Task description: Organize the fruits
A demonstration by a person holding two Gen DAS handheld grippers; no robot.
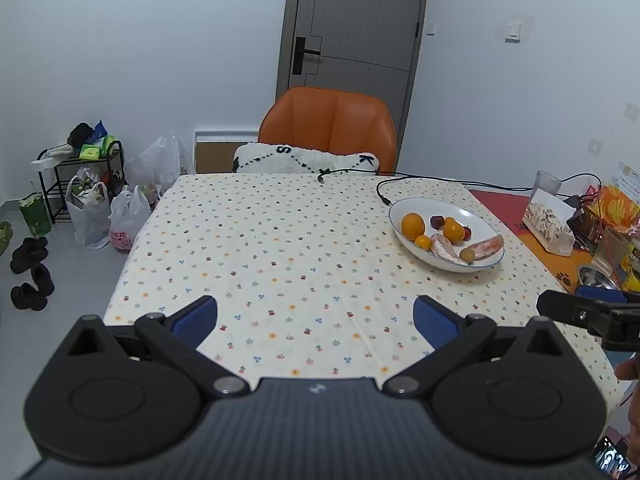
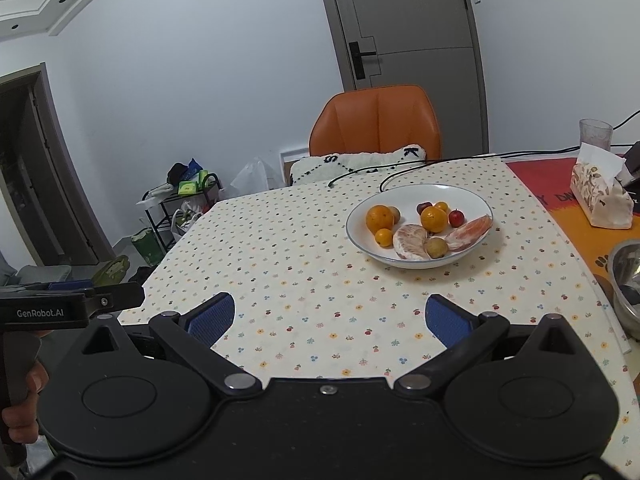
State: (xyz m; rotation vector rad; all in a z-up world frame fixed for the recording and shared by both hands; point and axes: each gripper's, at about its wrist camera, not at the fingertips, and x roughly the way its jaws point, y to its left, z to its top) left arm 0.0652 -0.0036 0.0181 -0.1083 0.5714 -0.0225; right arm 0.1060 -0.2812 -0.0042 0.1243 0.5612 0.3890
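A white plate [image 1: 416,205] [image 2: 464,196] stands on the floral tablecloth toward the far right. It holds several fruits: oranges [image 1: 412,225] [image 2: 379,218], small red fruits [image 1: 437,221] [image 2: 455,218], two peeled pomelo pieces [image 1: 486,246] [image 2: 409,242] and a small brownish fruit [image 2: 435,247]. My left gripper [image 1: 316,322] is open and empty, low over the near table edge, well short of the plate. My right gripper [image 2: 330,320] is open and empty, near the front edge, the plate ahead of it. The right gripper also shows at the right edge of the left wrist view [image 1: 588,312].
An orange chair [image 1: 330,128] with a white cushion stands at the far side. A black cable [image 1: 424,179] runs past the plate. A tissue box [image 2: 600,196], a glass [image 2: 595,132] and a metal bowl [image 2: 628,284] stand at the right. Bags and a shoe rack [image 1: 80,184] are on the floor at the left.
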